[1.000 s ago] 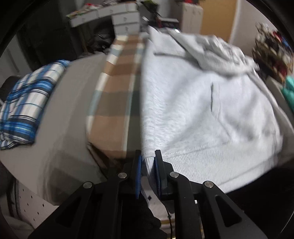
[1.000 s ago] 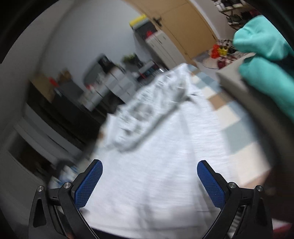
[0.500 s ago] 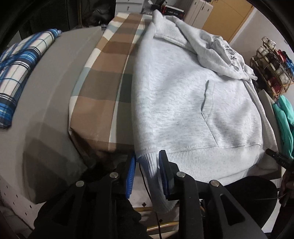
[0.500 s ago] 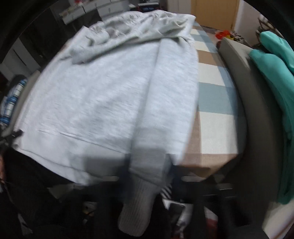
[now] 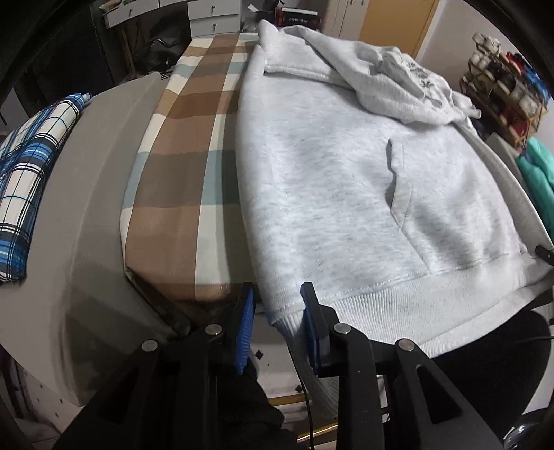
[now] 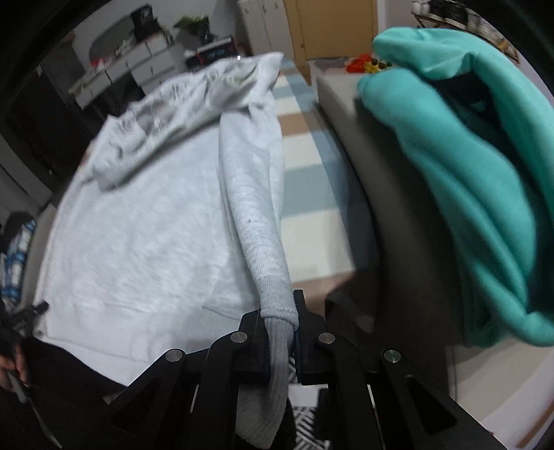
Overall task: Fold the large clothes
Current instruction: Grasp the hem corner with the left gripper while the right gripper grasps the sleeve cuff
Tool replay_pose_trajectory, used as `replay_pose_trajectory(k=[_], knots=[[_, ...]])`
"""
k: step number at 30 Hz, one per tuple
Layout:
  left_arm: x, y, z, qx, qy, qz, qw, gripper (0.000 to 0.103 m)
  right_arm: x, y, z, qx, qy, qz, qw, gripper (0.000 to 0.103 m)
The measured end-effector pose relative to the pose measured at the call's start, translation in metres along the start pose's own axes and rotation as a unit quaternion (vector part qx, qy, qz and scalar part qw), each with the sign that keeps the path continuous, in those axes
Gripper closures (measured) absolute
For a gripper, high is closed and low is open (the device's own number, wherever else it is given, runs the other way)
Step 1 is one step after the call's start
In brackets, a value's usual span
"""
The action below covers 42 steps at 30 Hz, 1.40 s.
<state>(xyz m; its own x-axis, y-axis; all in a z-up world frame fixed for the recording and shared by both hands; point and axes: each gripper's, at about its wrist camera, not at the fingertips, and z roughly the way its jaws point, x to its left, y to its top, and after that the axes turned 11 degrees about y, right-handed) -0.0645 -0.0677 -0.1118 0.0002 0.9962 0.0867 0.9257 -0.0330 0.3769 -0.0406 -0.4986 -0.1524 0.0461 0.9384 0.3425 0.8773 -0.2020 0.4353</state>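
The pale grey fleece hoodie [image 5: 346, 180] lies flat on the brown-and-blue checked cushion [image 5: 187, 166]. Right gripper [image 6: 282, 325]: jaws closing on the sleeve cuff [image 6: 277, 308]. Left gripper [image 5: 277, 311]: jaws slightly apart around the hem corner [image 5: 282, 311]. Clamp both firmly before lifting evenly.

white drawers [image 5: 213, 15] at back | wooden door [image 6: 332, 26] | rack [image 5: 502, 90] right
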Motion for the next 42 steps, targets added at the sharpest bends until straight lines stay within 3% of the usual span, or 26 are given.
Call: replay_pose_trajectory(k=[6,8,10,11,12,14,15,16,17,18,21,25,29,32,33,35,37,42], knots=[[0.008,0.001,0.007,0.040,-0.022,-0.025,0.9986,0.080,-0.006,-0.006,0.011,0.023,0.032,0.021,0.999,0.083],[0.013,0.000,0.011,0.056,-0.035,-0.036,0.9971,0.069,-0.003,-0.007,0.017,0.032,0.036,0.018,0.999,0.078],[0.016,-0.001,0.016,0.078,-0.066,-0.044,0.9938,0.052,-0.004,-0.012,0.021,0.041,0.041,0.014,0.998,0.071],[0.014,-0.002,0.016,0.088,-0.092,-0.041,0.9910,0.052,-0.004,-0.013,0.024,0.046,0.039,0.013,0.998,0.068],[0.010,-0.004,0.013,0.087,-0.103,-0.040,0.9900,0.052,-0.004,-0.013,0.027,0.048,0.039,0.012,0.998,0.068],[0.006,-0.005,0.012,0.078,-0.085,-0.031,0.9929,0.052,-0.004,-0.015,0.030,0.050,0.056,0.013,0.997,0.071],[0.004,-0.005,0.010,0.074,-0.080,-0.026,0.9937,0.052,-0.005,-0.016,0.028,0.046,0.073,0.015,0.996,0.087],[0.003,-0.004,0.010,0.073,-0.081,-0.022,0.9938,0.056,-0.005,-0.015,0.026,0.040,0.083,0.016,0.996,0.095],[0.001,-0.004,0.010,0.078,-0.085,-0.017,0.9932,0.065,-0.006,-0.016,0.022,0.033,0.084,0.017,0.996,0.095],[-0.001,-0.006,0.009,0.085,-0.091,-0.009,0.9922,0.086,-0.006,-0.015,0.018,0.026,0.089,0.019,0.996,0.096],[0.002,-0.012,0.001,0.059,-0.092,-0.004,0.9940,0.096,-0.008,-0.014,0.004,0.002,0.116,0.023,0.993,0.096],[0.008,-0.015,-0.002,0.042,-0.095,-0.015,0.9945,0.100,-0.010,-0.013,-0.018,-0.031,0.147,0.028,0.988,0.097],[0.008,-0.028,-0.008,0.030,-0.073,0.008,0.9969,0.100,-0.002,-0.016,-0.022,-0.042,0.140,0.015,0.989,0.097],[0.007,-0.022,0.003,0.043,-0.046,0.000,0.9980,0.093,0.004,-0.015,-0.011,-0.030,0.117,0.009,0.993,0.097],[0.004,-0.016,0.008,0.052,-0.036,-0.007,0.9980,0.086,0.005,-0.015,-0.007,-0.027,0.113,0.008,0.993,0.096],[0.005,-0.011,0.013,0.057,-0.039,-0.020,0.9974,0.080,0.004,-0.014,-0.007,-0.028,0.115,0.005,0.993,0.096],[0.004,-0.009,0.019,0.068,-0.027,-0.022,0.9971,0.057,0.004,-0.016,-0.009,-0.029,0.111,-0.001,0.993,0.096],[0.008,-0.012,0.027,0.067,-0.013,-0.023,0.9974,0.053,0.000,-0.019,-0.006,-0.026,0.114,0.001,0.993,0.096]])
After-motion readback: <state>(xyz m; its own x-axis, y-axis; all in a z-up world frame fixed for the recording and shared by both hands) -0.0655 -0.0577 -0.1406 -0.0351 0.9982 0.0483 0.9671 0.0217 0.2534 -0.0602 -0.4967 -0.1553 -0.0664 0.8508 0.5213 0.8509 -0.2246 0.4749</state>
